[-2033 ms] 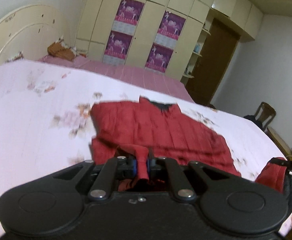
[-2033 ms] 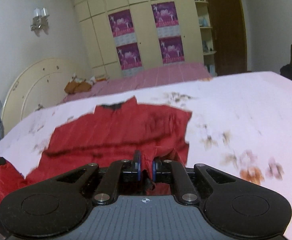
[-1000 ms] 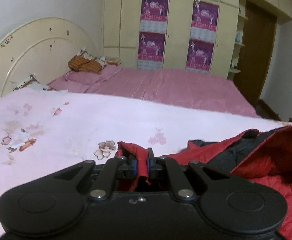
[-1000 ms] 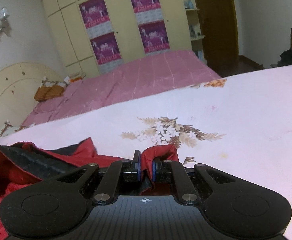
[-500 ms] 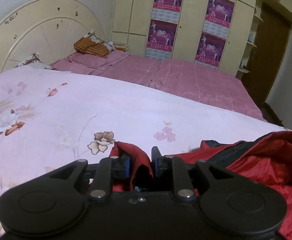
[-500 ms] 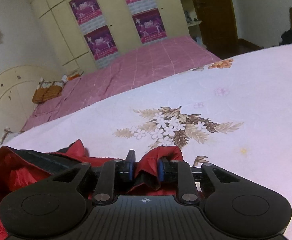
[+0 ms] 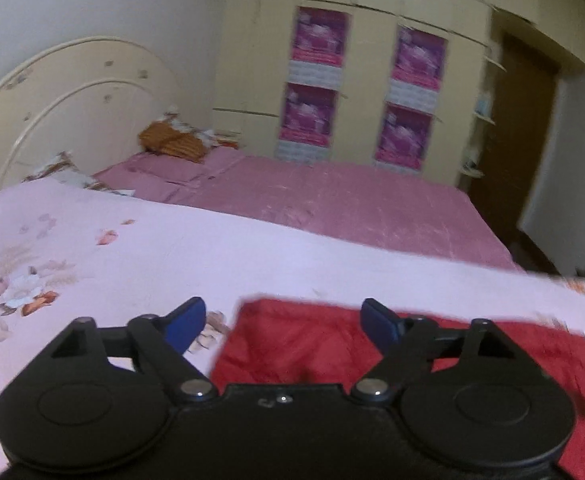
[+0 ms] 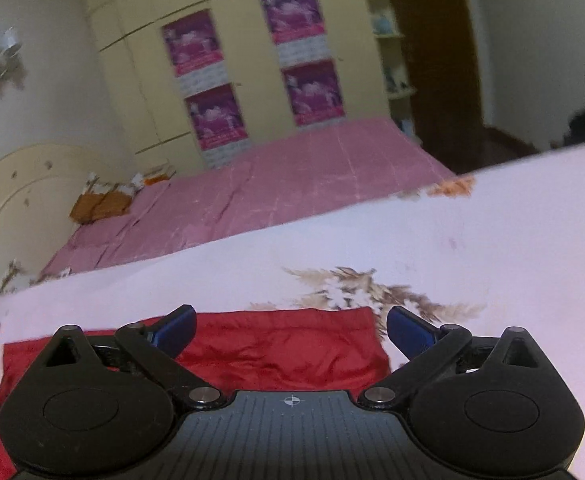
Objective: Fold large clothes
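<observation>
A red quilted garment (image 7: 304, 340) lies flat on the pale floral bedspread (image 7: 132, 264), folded over with its edge running straight across. In the left wrist view my left gripper (image 7: 284, 324) hangs over the garment's left corner, jaws opening, blue pads clear of the cloth. In the right wrist view the same red garment (image 8: 284, 340) shows its right corner under my right gripper (image 8: 292, 326), whose jaws are also opening wide with nothing pinched. The near part of the garment is hidden behind both gripper bodies.
The floral bedspread (image 8: 492, 248) stretches all around the garment. Beyond it lies a pink bed (image 7: 332, 200) with an orange bundle (image 7: 172, 142) by a cream headboard (image 7: 72, 112). A cream wardrobe (image 7: 356, 92) with purple posters and a brown door (image 7: 520, 140) stand behind.
Both grippers carried the garment's corners forward over itself, laid them down and let go. The jaws went from shut on red cloth to wide apart, and the garment now lies flat.
</observation>
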A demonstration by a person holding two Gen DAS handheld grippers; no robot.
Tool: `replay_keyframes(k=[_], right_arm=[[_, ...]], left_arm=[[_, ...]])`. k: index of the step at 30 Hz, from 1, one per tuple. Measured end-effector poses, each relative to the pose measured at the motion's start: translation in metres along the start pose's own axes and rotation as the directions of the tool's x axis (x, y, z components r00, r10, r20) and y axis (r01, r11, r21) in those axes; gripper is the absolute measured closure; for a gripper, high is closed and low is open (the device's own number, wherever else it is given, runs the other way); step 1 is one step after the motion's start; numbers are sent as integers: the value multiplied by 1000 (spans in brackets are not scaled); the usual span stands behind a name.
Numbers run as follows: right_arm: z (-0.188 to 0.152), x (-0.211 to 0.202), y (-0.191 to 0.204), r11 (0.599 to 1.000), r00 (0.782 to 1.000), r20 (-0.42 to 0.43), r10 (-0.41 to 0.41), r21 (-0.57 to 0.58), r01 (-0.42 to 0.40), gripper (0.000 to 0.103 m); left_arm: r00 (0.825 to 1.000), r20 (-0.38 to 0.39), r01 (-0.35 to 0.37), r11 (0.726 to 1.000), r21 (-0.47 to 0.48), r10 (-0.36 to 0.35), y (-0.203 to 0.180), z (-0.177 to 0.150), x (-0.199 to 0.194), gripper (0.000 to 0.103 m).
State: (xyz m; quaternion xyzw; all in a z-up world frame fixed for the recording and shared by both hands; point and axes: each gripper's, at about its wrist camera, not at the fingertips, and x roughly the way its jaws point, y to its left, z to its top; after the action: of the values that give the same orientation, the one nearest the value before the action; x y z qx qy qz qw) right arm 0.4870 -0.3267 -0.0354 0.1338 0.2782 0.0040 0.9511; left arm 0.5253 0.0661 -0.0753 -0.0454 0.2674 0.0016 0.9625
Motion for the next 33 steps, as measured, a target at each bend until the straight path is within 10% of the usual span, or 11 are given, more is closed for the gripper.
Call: replay_keyframes(k=[3,25,33], right_arm=[[-10,7,23,994,999,-43,23,-108,-27,31],[-53,89,17,960,971,-151,-185,-241,145,32],[-44,5,52,978,997,-75,-1,-209,-14,32]], left_arm=[[998,-51,33,994,107,-28,-23,-16,4,37],[981,-169,-75,991,114,94,-23,-52,43,37],[997,-75,-1,992,124,11,-32,-48,-23,34]])
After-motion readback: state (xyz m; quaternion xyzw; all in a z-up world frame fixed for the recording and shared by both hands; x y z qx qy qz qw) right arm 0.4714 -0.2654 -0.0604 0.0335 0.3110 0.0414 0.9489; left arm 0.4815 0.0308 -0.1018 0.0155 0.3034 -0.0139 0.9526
